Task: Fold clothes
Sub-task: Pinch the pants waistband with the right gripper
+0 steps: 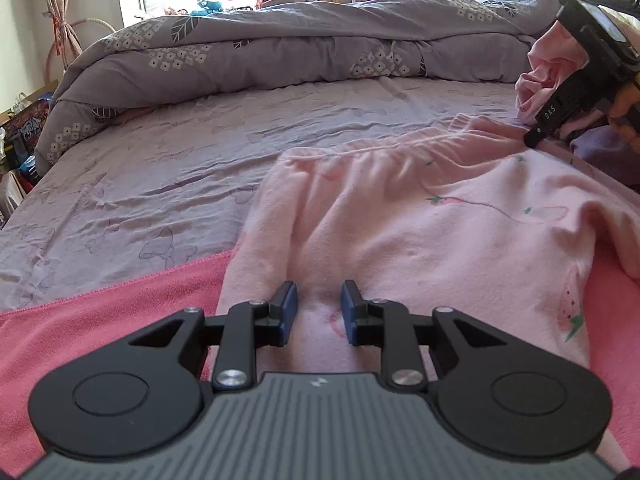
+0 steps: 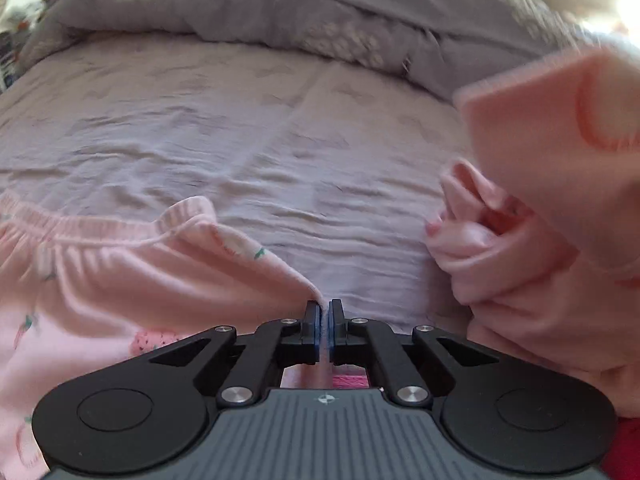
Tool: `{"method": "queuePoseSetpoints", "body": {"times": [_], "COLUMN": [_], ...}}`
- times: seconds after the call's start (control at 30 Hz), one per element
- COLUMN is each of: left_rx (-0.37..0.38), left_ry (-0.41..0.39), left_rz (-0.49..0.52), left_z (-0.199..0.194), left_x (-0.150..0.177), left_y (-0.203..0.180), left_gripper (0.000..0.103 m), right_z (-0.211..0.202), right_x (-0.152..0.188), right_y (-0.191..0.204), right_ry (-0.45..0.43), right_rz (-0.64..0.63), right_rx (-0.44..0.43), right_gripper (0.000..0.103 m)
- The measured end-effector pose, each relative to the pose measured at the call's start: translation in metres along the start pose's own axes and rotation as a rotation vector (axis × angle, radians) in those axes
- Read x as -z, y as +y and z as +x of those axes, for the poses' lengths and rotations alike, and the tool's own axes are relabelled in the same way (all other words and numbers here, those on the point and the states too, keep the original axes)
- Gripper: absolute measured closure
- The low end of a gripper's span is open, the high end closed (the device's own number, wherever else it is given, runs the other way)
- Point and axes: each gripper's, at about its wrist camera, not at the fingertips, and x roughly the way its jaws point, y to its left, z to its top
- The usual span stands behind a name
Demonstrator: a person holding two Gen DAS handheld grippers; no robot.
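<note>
- Pink trousers (image 1: 400, 216), strawberry print, lie flat on the bed sheet (image 1: 160, 160), over a darker pink towel (image 1: 100, 320).
- My left gripper (image 1: 319, 308): jaws part-open, astride a fabric ridge near the crotch; I cannot tell if the pads bite.
- My right gripper (image 2: 324, 320): jaws together, clamped on the trousers' edge just below the waistband (image 2: 100, 224).
- Judgement: to fold cleanly I should confirm the left pinch, then lift both sides level, keeping the cloth taut.
- Count: two grippers, one pair of trousers, one further pink garment (image 2: 540, 200) right of the right jaws, one quilt (image 1: 280, 52).
</note>
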Motion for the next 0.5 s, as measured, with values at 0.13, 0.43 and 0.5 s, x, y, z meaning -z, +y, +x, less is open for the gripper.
{"method": "queuePoseSetpoints", "body": {"times": [0.13,0.43,0.5], "left_rx": [0.003,0.034,0.021], "left_ry": [0.016,0.053,0.038], "left_rz": [-0.031,0.007,0.008], "left_z": [-0.002,0.072,0.079], "left_x": [-0.024,-0.063,-0.057], "left_y": [0.009,0.010,0.013], "left_gripper": [0.064,0.043,0.035], "right_z": [-0.003,0.025,0.024], "right_x": [-0.008,-0.025,-0.027], "right_y": [-0.007,0.012,0.029], "right_ry": [-0.016,0.012,-0.034], "right_rz": [-0.052,-0.007,-0.084], "right_rx": [-0.096,-0.248,-0.157], "right_gripper": [0.071,0.089,0.095]}}
